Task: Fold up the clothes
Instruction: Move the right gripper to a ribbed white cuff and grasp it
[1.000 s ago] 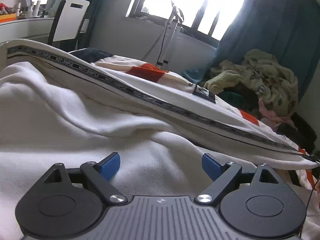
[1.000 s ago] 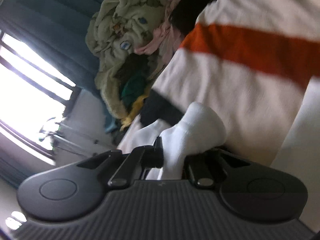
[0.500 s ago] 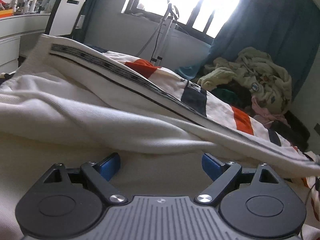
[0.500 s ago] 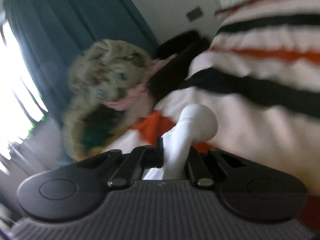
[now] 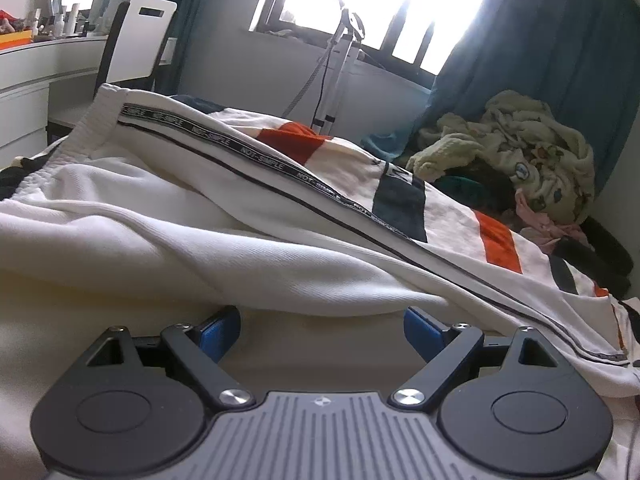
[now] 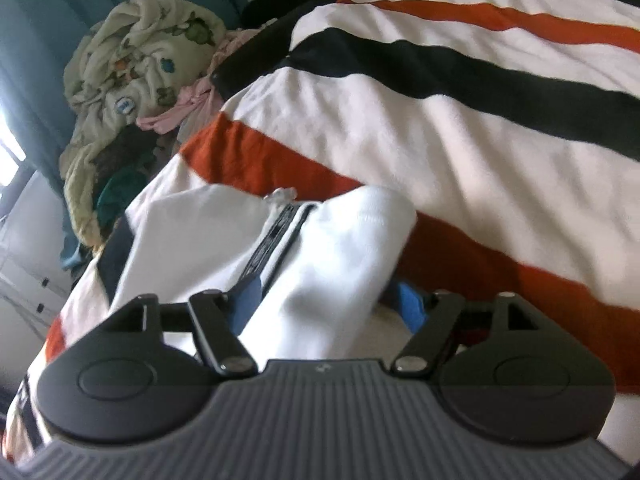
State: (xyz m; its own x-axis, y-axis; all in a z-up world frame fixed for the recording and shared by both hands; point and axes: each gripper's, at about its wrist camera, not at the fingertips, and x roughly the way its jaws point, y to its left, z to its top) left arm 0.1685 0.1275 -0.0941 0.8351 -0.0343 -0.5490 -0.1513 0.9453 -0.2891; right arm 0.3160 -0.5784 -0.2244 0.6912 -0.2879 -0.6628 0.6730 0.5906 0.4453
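**laundry_lurker:** Since you asked about the left wrist view first: the left gripper (image 5: pixel 322 330) sits low with its blue fingers (image 5: pixel 219 334) spread wide, nothing pinched between them. Right in front is the white track pants (image 5: pixel 168 232), lying in soft folds across the striped blanket (image 5: pixel 404 200). A thick fold of the fabric hangs just over the fingertips, but I can't tell whether it touches them. You can read the black side tape (image 5: pixel 256 154) running diagonally down the leg, and the ribbed waistband (image 5: pixel 90 124) is up at the far left end. Behind that: a white chair (image 5: pixel 138 40), a bright window (image 5: pixel 372 4), teal curtains (image 5: pixel 560 52) and a heap of other laundry (image 5: pixel 516 148) on the right.

**fold_fan:** And the right side? Holding anything?

**laundry_lurker:** Right wrist view is a bit blurry. The right gripper (image 6: pixel 330 304) has its jaws opening. A bunched end of the same white track pants (image 6: pixel 340 252) lies between the blue fingers (image 6: pixel 412 308); the cloth leans against the left one, and there's a visible gap to the right one, so it isn't clamped. The black tape (image 6: pixel 276 236) shows on this end too. The leg rests on the striped blanket (image 6: pixel 440 128), orange and black bands all around it. Laundry heap (image 6: pixel 132 64) is top left, against the curtain (image 6: pixel 52 8).

**fold_fan:** So the pants are stretched out on the bed, one tool at each end?

**laundry_lurker:** Yep, lying across the blanket, both tools open.
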